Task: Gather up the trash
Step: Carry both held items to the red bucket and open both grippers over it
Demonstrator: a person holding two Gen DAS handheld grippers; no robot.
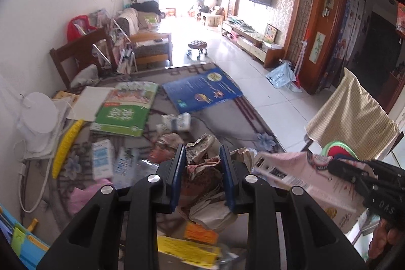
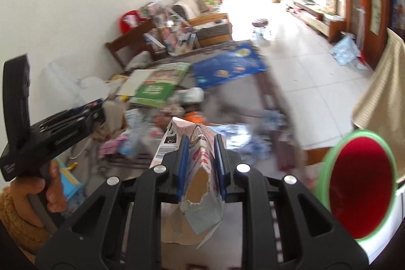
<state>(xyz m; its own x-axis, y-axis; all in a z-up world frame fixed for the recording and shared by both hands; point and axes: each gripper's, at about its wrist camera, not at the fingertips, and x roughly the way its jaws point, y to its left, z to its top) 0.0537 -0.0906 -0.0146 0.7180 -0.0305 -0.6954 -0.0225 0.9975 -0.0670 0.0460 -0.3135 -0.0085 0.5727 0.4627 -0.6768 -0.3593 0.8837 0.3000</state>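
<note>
My left gripper [image 1: 202, 151] is shut on a crumpled brown-and-white paper wad [image 1: 205, 168] that bulges between its blue pads. My right gripper [image 2: 201, 141] is shut on a torn pink carton [image 2: 200, 168], its ripped grey end hanging toward the camera. In the left wrist view that carton [image 1: 298, 176] shows at the right, with the right gripper's black body behind it. A green-rimmed round container with a red inside [image 2: 359, 189] sits low on the right, close to the carton; it also peeks out in the left wrist view [image 1: 338, 149]. More scraps [image 1: 174, 122] litter the patterned rug [image 1: 227, 118].
On the rug lie a green box [image 1: 124, 110], a blue flat box [image 1: 200, 90], a yellow ridged strip [image 1: 67, 143] and small blue-white cartons [image 1: 101, 161]. A chair draped in beige cloth [image 1: 351, 118] stands right. A wooden chair [image 1: 81, 52] and a sofa [image 1: 149, 42] line the left wall.
</note>
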